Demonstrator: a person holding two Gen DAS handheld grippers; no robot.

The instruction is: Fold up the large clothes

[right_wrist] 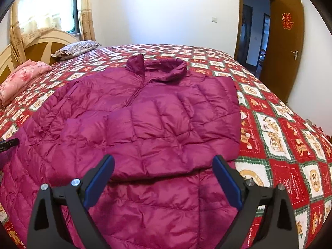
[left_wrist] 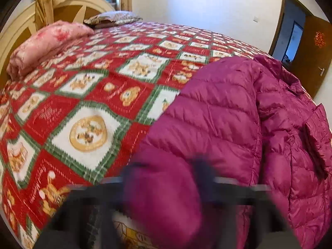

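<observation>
A magenta quilted down jacket (right_wrist: 157, 124) lies front up on the bed, collar toward the far side, its right sleeve folded across the chest. In the left wrist view the jacket (left_wrist: 238, 124) fills the right half. My left gripper (left_wrist: 166, 188) is blurred at the bottom of that view and looks shut on a bunched fold of the jacket's left sleeve. Its tip shows at the left edge of the right wrist view (right_wrist: 8, 144). My right gripper (right_wrist: 164, 166) is open and empty, hovering just above the jacket's lower front.
The bed has a red, white and green patterned bedspread (right_wrist: 280, 128). A folded pink quilt (right_wrist: 20, 76) and a striped pillow (right_wrist: 76, 48) lie by the headboard at the left. An open wooden door (right_wrist: 284, 41) stands at the far right.
</observation>
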